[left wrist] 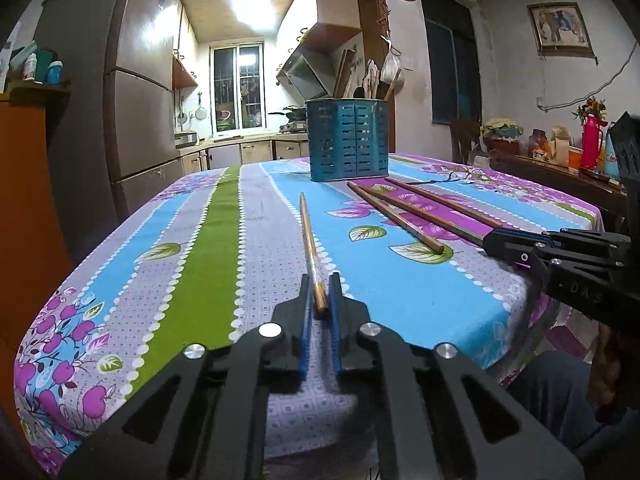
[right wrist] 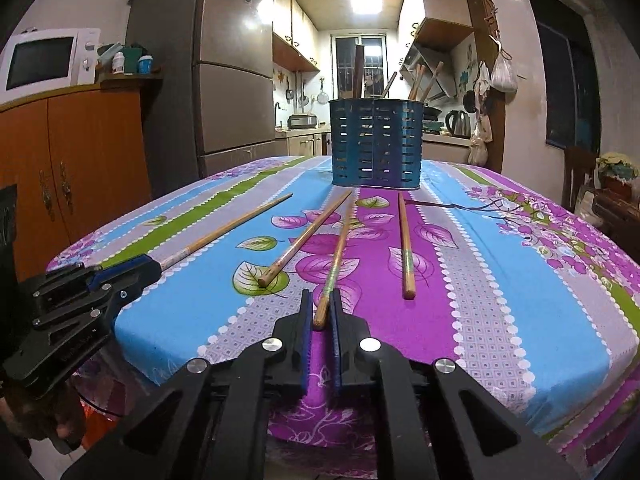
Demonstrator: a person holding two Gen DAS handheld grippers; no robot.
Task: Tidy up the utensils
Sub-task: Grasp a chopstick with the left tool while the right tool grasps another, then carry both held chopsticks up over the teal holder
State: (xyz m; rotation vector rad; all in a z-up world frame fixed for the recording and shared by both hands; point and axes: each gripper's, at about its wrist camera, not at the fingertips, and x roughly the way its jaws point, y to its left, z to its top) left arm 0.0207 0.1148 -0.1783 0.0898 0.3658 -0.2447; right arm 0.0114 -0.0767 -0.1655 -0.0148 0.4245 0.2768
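We count four chopsticks on the table: one [right wrist: 224,232] at the far left, one [right wrist: 308,236] beside it, one [right wrist: 336,256] in the middle, one [right wrist: 406,248] on the right. One blue holder [right wrist: 376,144] stands behind them. We see two grippers, left [left wrist: 321,294] and right [right wrist: 321,308].

Lit from the kitchen ceiling, sharp at centre, bent and dark at the rims

A ceiling panel [left wrist: 256,0] in the far kitchen burns out to white and throws glare down the fridge door [right wrist: 236,32]. The tablecloth [right wrist: 480,280] is evenly bright with saturated colours, and shadows on it are soft and short. Both views bow strongly toward the edges, with black vignetted corners. Near gripper bodies at the bottom are dark and slightly soft; the right edge of the left wrist view smears.
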